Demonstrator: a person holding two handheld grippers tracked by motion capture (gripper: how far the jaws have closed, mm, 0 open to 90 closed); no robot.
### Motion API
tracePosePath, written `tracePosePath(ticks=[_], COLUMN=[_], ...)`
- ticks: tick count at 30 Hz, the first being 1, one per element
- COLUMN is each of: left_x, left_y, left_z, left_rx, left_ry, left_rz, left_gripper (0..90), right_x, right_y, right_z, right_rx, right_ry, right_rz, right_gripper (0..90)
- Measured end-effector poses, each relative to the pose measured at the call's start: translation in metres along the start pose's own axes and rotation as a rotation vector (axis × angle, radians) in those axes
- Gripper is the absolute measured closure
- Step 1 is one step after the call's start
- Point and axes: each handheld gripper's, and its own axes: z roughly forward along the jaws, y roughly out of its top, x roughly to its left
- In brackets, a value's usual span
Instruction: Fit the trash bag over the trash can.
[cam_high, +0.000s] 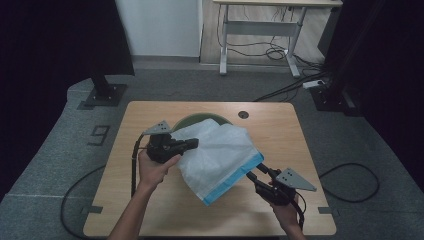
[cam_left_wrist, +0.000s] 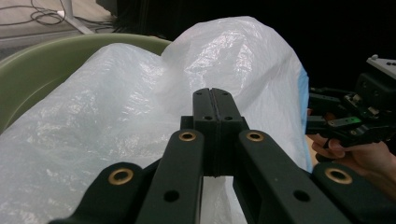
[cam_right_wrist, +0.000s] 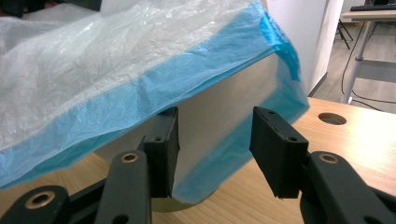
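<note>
A white plastic bag (cam_high: 220, 150) with a blue hem drapes from a green bowl (cam_high: 192, 120) towards the table's front right. My left gripper (cam_high: 192, 144) is shut on the bag's left side, by the bowl. In the left gripper view the jaws (cam_left_wrist: 215, 100) are pressed together, with the bag (cam_left_wrist: 116, 116) behind and under them and the bowl's rim (cam_left_wrist: 28, 74) at the left. My right gripper (cam_high: 255, 172) stands open at the blue hem. In the right gripper view its jaws (cam_right_wrist: 215, 140) sit under the bag's raised edge (cam_right_wrist: 93, 70), not pressing on it.
The wooden table (cam_high: 280, 130) has a round cable hole (cam_high: 243, 114) at the back, also in the right gripper view (cam_right_wrist: 332, 118). Beyond the table stand a desk (cam_high: 260, 25) with cables under it and a black stand base (cam_high: 105, 95). A cable loops on the floor at the right.
</note>
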Motion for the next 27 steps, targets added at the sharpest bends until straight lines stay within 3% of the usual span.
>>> tracePosePath(ticks=[11,27], left_x=[0.0,-0.001], left_y=[0.0,-0.001], left_z=[0.0,-0.001], left_rx=[-0.001,-0.009], left_ry=[0.001,-0.002], left_rz=[-0.003,-0.007], left_gripper=[89.8,89.8], right_x=[0.0,-0.005], right_y=[-0.004,-0.004], right_z=[-0.012,-0.005], right_rx=[-0.009,-0.004], right_ry=[0.004,-0.002], right_rz=[0.007,0.024], right_gripper=[51.0,56.4])
